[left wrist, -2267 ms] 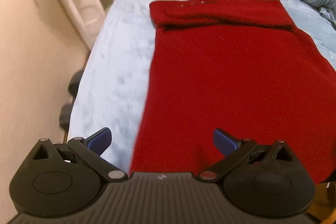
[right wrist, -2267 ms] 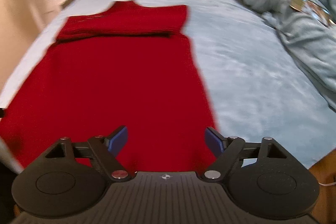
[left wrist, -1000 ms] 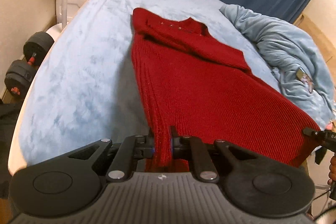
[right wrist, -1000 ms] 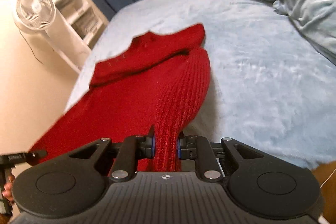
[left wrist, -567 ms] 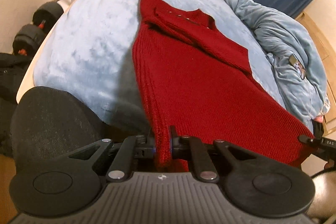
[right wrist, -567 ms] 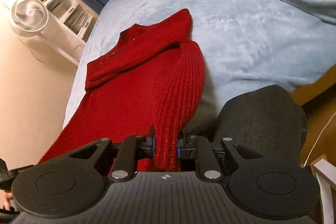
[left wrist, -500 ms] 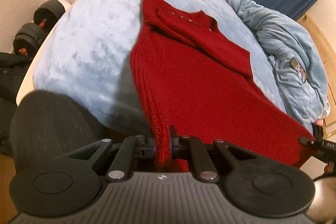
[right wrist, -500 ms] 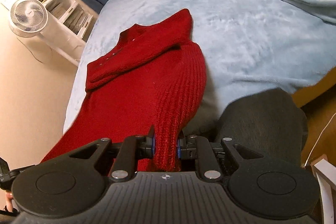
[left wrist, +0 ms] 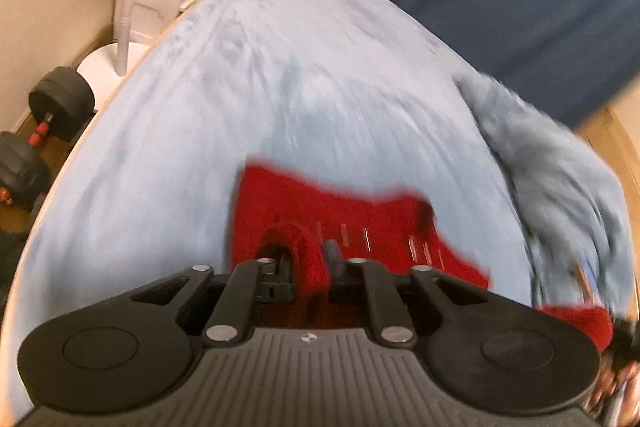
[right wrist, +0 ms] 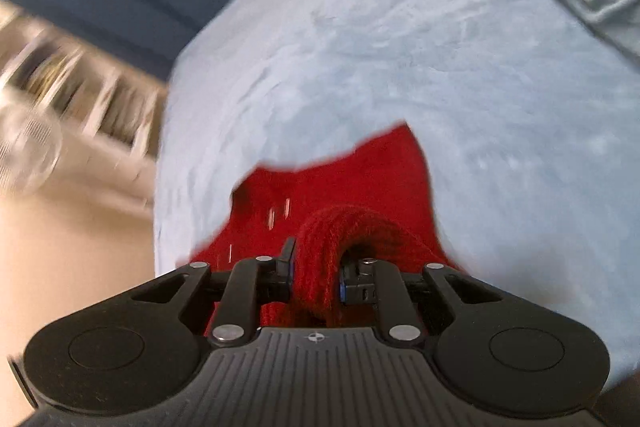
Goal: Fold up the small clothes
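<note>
Below the jaws, each gripper body hides the red sweater's [left wrist: 352,223] lower part. Beyond them, the shelves [right wrist: 72,83] and crumpled blanket [left wrist: 560,179] smear into blur.

Both tongs, left [left wrist: 311,269] and right [right wrist: 315,271], clamped closed.

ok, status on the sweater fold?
Left gripper and right gripper both shut on sweater. Hem carried over the collar end. Crumpled blanket alongside, apart.

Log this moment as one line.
left gripper: shut on red sweater | right gripper: shut on red sweater | hem over collar end | bed
</note>
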`<state>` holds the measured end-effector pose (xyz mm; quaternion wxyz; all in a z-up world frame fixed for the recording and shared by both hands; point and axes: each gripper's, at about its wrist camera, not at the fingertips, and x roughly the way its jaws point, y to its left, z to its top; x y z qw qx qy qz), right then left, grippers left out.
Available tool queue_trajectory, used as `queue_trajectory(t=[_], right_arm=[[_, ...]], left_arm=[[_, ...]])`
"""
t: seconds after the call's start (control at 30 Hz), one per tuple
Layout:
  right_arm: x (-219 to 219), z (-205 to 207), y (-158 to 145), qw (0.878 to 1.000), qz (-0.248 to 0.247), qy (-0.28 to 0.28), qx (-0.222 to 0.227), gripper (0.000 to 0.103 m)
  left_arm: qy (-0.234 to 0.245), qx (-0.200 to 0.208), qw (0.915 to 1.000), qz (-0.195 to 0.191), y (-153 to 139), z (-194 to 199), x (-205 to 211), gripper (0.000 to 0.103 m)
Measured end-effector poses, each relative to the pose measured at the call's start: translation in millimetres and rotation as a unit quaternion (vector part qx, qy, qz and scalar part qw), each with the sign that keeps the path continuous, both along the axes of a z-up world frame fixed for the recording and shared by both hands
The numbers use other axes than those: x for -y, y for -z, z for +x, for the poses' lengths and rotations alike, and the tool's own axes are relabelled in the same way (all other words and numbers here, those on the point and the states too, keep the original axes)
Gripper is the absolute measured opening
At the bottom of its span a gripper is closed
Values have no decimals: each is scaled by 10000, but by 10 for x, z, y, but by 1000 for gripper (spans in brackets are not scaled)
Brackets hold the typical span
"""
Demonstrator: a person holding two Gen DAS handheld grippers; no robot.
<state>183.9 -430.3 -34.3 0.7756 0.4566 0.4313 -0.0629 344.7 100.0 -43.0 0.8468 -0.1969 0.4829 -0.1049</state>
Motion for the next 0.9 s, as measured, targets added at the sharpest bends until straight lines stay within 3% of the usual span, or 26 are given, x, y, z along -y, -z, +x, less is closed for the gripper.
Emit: queue_trajectory(t=[0.07,0.1,0.13,0.17,0.27,0.37,0.47,0.57,0.67,0.7,0.73,0.77,0.8,0.83,0.9], right_arm=[[81,355,98,9979,-460,447,111,49],[103,431,126,9963,-652,525,220,58],[127,457,163,9948,-770,579,318,60],[151,435,223,9941,-812,582,430,60],[137,290,456,9935,-928,301,589,60],[-15,176,701,9866,-1552,133,483,60],[-231,284,748,9735,-2208,-199,569,60],[-536,437,706,9445,-3075,-819,813,60],[-890,634,785,9024,-3932,-1613,708,60],[-989,696,854,8840,-4261,-1834,578,57],[-1049,728,918,8708,-4463,-2008,478,26],[-1060,760,934,8664,-4521,-2089,375,10],[-1005,730,879,8737,-4457,-1911,384,11],[-897,665,763,8911,-4192,-1650,541,11],[-599,496,523,9278,-3491,-1050,792,10]], left_arm=[[-632,-86,9979,74,121,485,16,38],[-869,71,9960,203,120,614,6,65],[-1081,229,9932,355,120,721,-5,89],[-1147,358,9917,456,135,763,-5,95],[-678,467,9941,702,292,790,54,97],[-212,394,9945,946,564,670,174,97],[301,352,9864,1580,771,596,443,97],[780,437,9727,2142,972,483,697,97],[1068,454,9599,2552,1147,485,901,97],[1144,479,9562,2652,1208,490,947,81],[1238,556,9549,2639,1237,488,965,37],[1222,577,9551,2637,1211,488,952,17],[1124,594,9583,2558,1144,479,909,13],[1000,683,9669,2247,1025,456,790,13],[764,839,9753,1897,786,407,563,12]])
